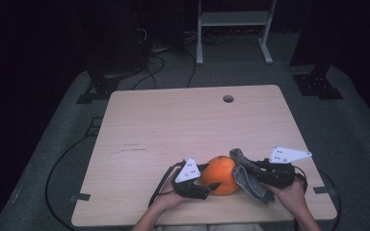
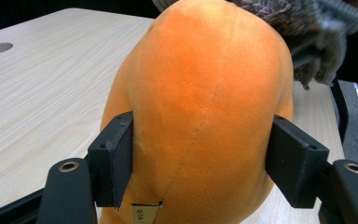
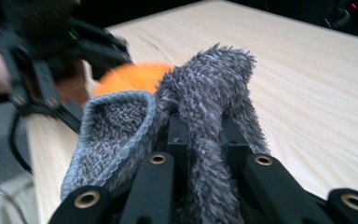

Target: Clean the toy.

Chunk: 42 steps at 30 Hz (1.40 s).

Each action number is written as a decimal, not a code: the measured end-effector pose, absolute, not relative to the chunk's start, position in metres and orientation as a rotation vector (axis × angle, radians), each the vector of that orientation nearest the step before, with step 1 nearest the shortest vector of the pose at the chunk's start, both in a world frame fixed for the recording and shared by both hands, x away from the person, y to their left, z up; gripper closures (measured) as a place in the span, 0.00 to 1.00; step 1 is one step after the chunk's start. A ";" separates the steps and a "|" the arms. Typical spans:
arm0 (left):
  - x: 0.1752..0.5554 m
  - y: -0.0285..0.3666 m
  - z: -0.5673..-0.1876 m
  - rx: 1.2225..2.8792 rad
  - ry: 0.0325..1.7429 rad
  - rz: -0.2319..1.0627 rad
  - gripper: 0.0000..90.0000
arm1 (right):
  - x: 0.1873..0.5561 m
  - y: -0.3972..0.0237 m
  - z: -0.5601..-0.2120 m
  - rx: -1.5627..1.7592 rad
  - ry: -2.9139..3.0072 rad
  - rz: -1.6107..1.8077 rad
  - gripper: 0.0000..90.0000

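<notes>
An orange plush toy (image 1: 220, 174) is seen at the lower centre of the high view, near the table's (image 1: 173, 120) front edge. It is clamped at its flanks by the left gripper (image 2: 200, 154). A grey fuzzy cloth (image 3: 205, 93) is pinched tight in the right gripper (image 3: 200, 140), touching the toy's right side. The toy's long axis runs away from the left jaws. The toy's underside is hidden; its label is cut off.
</notes>
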State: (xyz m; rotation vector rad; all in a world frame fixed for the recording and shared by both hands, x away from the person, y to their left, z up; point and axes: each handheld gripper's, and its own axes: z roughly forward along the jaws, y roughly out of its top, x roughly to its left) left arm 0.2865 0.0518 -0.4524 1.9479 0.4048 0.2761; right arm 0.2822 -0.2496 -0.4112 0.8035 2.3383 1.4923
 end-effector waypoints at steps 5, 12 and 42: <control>0.285 0.047 -0.452 1.955 0.404 0.311 0.35 | 0.273 -0.238 -0.399 0.713 2.323 1.548 0.87; 0.285 0.050 -0.453 1.939 0.424 0.294 0.35 | 0.271 -0.221 -0.395 0.616 2.341 1.563 0.87; 0.282 0.049 -0.436 1.970 0.355 0.507 0.39 | 0.280 -0.227 -0.394 0.723 2.286 1.550 0.86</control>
